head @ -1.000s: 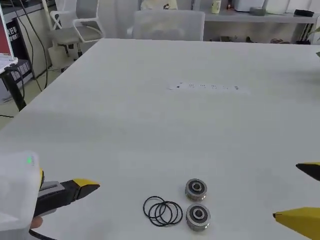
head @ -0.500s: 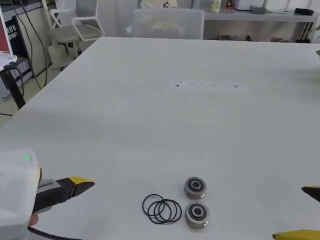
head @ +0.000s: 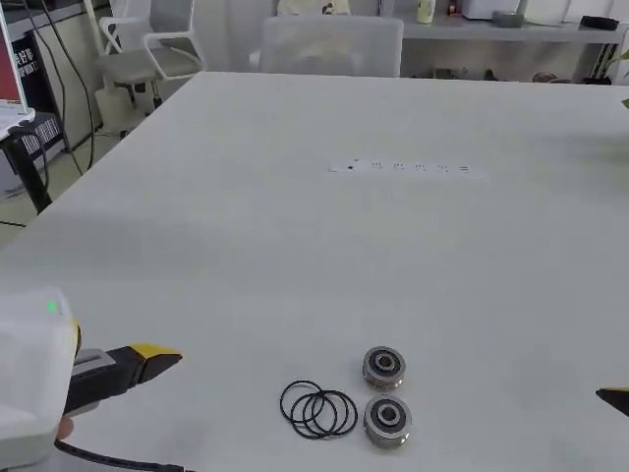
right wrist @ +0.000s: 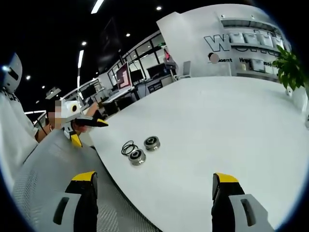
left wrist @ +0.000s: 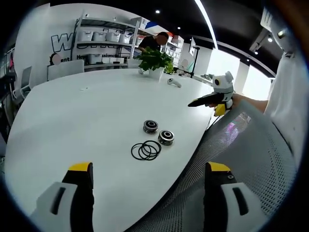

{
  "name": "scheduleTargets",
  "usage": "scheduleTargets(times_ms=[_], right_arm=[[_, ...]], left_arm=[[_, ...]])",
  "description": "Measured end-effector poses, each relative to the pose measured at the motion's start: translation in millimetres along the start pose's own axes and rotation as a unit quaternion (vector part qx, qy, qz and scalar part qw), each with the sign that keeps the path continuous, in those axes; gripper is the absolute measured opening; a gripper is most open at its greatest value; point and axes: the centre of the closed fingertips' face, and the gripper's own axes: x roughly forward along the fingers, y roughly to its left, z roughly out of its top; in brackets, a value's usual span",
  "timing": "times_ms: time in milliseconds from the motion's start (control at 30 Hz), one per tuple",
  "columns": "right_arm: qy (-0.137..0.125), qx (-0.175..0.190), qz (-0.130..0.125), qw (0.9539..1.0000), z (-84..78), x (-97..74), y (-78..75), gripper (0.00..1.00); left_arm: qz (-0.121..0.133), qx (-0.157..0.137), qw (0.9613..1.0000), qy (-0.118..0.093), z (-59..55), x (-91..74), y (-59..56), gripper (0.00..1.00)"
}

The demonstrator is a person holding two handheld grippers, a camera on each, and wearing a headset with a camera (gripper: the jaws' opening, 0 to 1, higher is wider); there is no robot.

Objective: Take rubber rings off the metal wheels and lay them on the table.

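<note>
Two metal wheels (head: 383, 365) (head: 387, 419) lie flat side by side near the front of the white table (head: 324, 246). Several thin black rubber rings (head: 317, 410) lie overlapping just left of them. My left gripper (head: 147, 362) hovers at the lower left, well apart from the rings. Its own view shows it open and empty (left wrist: 148, 167), with the wheels (left wrist: 150, 126) (left wrist: 166, 137) and rings (left wrist: 146, 150) ahead. A dark tip of my right gripper (head: 614, 398) shows at the right edge. That gripper (right wrist: 154, 178) is open and empty, facing the wheels (right wrist: 151, 142) (right wrist: 137, 156) and rings (right wrist: 128, 147).
A row of small sockets (head: 398, 168) is set in the table's middle. Office chairs (head: 329, 44) stand past the far edge. A potted plant (left wrist: 153, 60) sits at one end of the table. The near table edge runs close under both grippers.
My right gripper has drawn back to the lower right, leaving just a tip in the head view. The left gripper has pulled back slightly. Wheels and rings lie unmoved.
</note>
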Motion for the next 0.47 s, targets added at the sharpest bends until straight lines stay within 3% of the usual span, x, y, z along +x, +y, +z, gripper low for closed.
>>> scheduleTargets(times_ms=[467], right_arm=[[0.002,0.006,-0.001,1.0000,-4.4,2.3,2.2,0.99]], left_arm=[[0.003,0.002,1.0000,0.008,-2.7,0.1,0.6,0.94]])
